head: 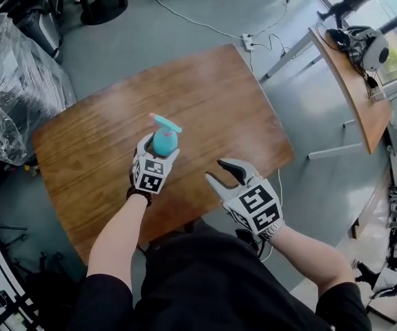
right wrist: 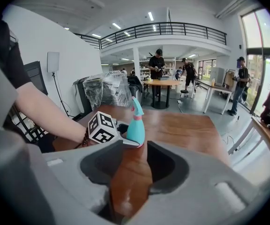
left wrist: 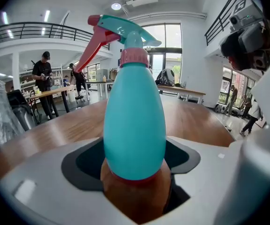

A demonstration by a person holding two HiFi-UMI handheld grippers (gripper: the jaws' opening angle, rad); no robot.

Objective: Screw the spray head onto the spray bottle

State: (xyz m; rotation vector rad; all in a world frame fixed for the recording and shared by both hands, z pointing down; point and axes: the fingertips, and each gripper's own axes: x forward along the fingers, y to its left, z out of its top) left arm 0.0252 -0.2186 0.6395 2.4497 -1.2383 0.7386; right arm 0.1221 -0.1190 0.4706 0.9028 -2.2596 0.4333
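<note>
A teal spray bottle (head: pixel 164 141) with a pink collar and a teal-and-pink spray head (head: pixel 165 123) on top stands upright over the middle of the brown wooden table (head: pixel 205 81). My left gripper (head: pixel 161 147) is shut on the bottle's body. In the left gripper view the bottle (left wrist: pixel 135 121) fills the middle between the jaws, the spray head (left wrist: pixel 118 32) pointing left. My right gripper (head: pixel 214 169) hangs open and empty near the table's front edge, to the right of the bottle. From the right gripper view the bottle (right wrist: pixel 135 125) shows beyond the open jaws.
Plastic-wrapped goods (head: pixel 12 88) stand left of the table. A second table (head: pixel 353 81) with a headset on it is at the right. A power strip (head: pixel 248 43) and its cable lie on the floor behind. People stand far off at a table (right wrist: pixel 165 82).
</note>
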